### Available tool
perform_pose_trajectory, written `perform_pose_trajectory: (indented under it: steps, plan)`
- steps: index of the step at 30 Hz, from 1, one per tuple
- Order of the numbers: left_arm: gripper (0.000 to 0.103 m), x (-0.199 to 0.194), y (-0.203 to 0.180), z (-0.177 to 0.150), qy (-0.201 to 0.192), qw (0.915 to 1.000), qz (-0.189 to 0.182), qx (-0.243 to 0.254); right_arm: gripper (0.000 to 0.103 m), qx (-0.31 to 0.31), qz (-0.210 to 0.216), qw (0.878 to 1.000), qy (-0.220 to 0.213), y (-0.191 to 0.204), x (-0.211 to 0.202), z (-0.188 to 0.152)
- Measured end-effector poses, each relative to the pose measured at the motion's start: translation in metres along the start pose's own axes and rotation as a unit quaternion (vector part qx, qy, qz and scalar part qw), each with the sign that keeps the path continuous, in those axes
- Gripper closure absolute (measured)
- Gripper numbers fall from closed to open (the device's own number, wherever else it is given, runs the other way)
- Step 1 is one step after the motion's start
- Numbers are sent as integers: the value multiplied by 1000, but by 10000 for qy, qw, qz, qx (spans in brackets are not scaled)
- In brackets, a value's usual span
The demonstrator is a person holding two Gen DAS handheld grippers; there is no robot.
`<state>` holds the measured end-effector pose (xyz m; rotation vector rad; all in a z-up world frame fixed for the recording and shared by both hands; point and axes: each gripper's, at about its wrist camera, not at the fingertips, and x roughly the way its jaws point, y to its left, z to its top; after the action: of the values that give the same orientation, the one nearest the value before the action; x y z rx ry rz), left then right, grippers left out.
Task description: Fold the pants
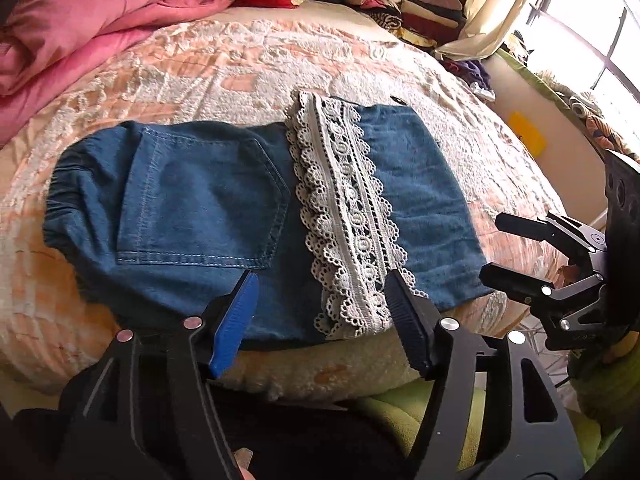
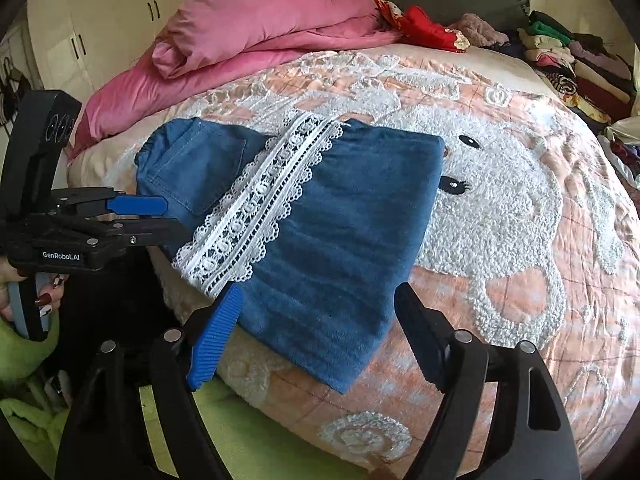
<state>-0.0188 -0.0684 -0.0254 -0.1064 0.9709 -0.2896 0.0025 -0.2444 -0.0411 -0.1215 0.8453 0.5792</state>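
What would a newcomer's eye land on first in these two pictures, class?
First, the folded blue denim pants lying in the middle of the bed, crossed by a white lace band. Next, the pink quilt heaped at the bed's far end, with stacks of folded clothes at the opposite far corner. Both grippers hover at the near edge, jaws open, holding nothing.

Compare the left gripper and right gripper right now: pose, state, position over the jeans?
The left gripper sits over the lace trim at the near edge of the jeans; the right gripper sits over the plain denim end. In the right wrist view the left gripper's fingers lie stacked, turned sideways; the right gripper's fingers stand side by side. Both are open and hold nothing.
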Motion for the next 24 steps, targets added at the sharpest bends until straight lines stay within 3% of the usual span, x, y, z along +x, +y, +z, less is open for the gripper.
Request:
perform_pose_trajectory:
  steps: [7, 9, 17, 24]
  plan:
    - [28, -15, 10, 5, -215, 9996, 169, -84, 25, -18, -18, 9999, -127, 2, -7, 9]
    - [27, -18, 14, 5, -257, 9994, 212, -107, 6, -8, -26, 9999, -155, 3, -8, 13]
    - [12, -35, 34, 9, -510, 9973, 401, -346, 6, -83, -99, 9991, -413, 9, -15, 32]
    - [10, -50, 63, 10, -726, 9931, 630, -674, 6, -220, -34, 9984, -519, 20, -14, 54]
